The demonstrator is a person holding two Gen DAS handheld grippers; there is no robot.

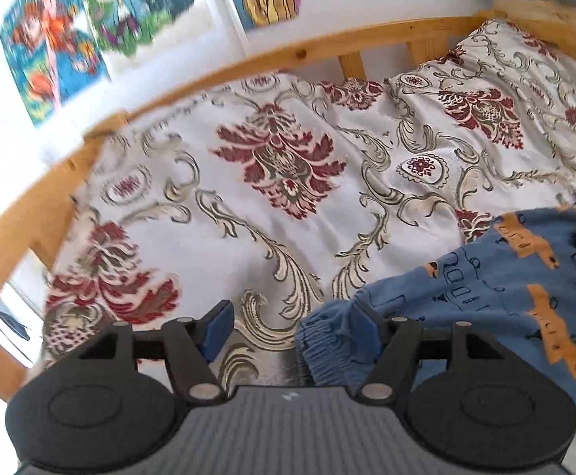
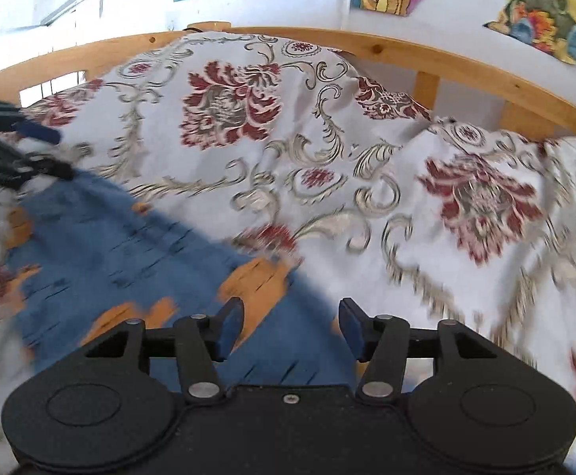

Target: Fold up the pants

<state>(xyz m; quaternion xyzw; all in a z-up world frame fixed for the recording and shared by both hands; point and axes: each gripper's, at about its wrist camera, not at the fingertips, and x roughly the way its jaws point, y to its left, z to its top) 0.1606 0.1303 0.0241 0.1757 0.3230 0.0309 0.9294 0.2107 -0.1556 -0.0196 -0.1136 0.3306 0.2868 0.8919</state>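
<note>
Blue pants [image 1: 497, 289] with orange and dark prints lie on a floral bedspread [image 1: 272, 198]. In the left wrist view they fill the lower right, and a gathered cuff [image 1: 327, 340] reaches in between the fingers beside the right pad. My left gripper [image 1: 292, 328] is open. In the right wrist view the pants [image 2: 122, 261] spread across the lower left, and their edge runs under my right gripper [image 2: 292, 330], which is open just above the cloth. The left gripper [image 2: 15, 150] shows at the far left edge of that view, at the pants' far end.
A wooden bed rail [image 1: 248, 63] curves along the far side of the bed [image 2: 446, 63]. Colourful drawings [image 1: 90, 31] hang on the white wall behind it. The bedspread is rumpled into a ridge at the right [image 2: 438, 126].
</note>
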